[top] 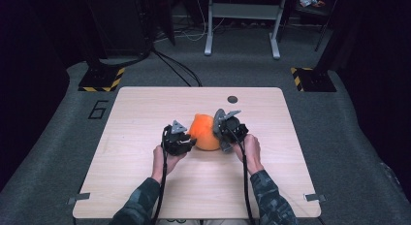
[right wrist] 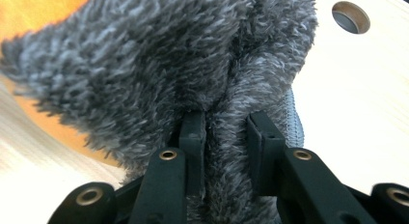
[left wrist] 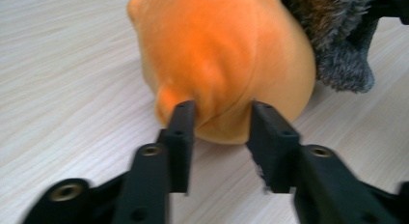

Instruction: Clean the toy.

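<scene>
An orange plush toy lies in the middle of the wooden table, with a grey furry part on its far side. My left gripper presses against the toy's left side. Its jaws pinch a bulge of the orange fabric between their tips. My right gripper sits at the toy's right side. In the right gripper view, my right gripper is shut on a fold of the grey fur, and a patch of orange shows behind it.
A round cable hole sits in the table behind the toy, also visible as the hole. A person's hands and camouflage sleeves come in from the near edge. Desk legs and hazard-striped bases stand on the floor beyond.
</scene>
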Action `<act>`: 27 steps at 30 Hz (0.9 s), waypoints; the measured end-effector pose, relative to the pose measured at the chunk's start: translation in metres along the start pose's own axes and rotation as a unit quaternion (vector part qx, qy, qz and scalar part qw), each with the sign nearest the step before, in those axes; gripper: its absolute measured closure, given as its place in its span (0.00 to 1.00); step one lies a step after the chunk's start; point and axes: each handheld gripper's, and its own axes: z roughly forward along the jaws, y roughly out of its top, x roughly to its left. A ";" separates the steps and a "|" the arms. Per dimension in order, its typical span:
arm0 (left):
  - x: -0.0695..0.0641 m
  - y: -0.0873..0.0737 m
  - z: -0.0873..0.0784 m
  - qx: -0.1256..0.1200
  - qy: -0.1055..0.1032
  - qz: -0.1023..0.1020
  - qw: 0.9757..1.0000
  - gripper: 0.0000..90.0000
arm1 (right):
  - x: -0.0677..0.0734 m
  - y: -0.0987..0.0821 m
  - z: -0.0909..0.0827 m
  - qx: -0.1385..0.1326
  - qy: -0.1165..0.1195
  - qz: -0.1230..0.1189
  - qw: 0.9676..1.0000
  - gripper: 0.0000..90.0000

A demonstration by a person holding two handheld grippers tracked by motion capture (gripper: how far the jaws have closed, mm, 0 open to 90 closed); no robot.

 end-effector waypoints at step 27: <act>-0.004 0.007 0.017 0.010 0.023 0.033 0.999 0.83 | -0.005 -0.001 -0.001 -0.014 0.000 0.007 1.000 0.79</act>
